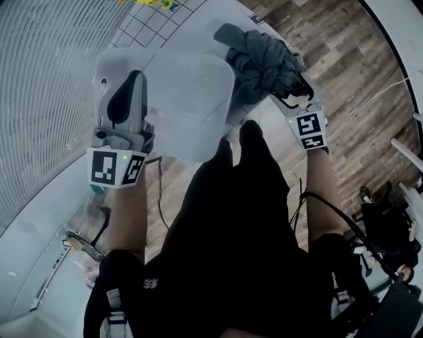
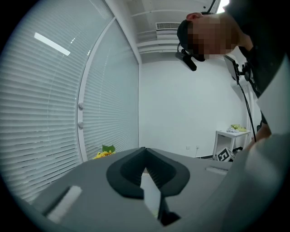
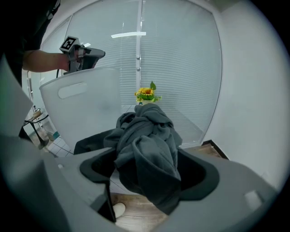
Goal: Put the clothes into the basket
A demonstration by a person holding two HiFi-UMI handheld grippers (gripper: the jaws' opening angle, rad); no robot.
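Note:
A white plastic basket (image 1: 192, 99) hangs in the air, tilted, with my left gripper (image 1: 127, 86) shut on its rim. In the left gripper view the jaws (image 2: 147, 174) pinch a thin white strip of the basket's wall (image 2: 152, 197). A bundle of dark grey clothes (image 1: 261, 56) sits at the basket's right edge, lying in my right gripper (image 1: 291, 89). In the right gripper view the clothes (image 3: 147, 140) drape between that gripper's (image 3: 149, 170) widely spread jaws, and the basket (image 3: 90, 108) stands just behind them, held at its top by the left gripper (image 3: 90, 53).
Window blinds (image 1: 39, 72) fill the left side. A yellow flower (image 3: 146, 94) lies by the window. Below are white floor tiles (image 1: 149, 20) and a wooden floor (image 1: 344, 59). A white side table (image 2: 231, 136) stands by the far wall. My black-clad legs (image 1: 238, 218) are underneath.

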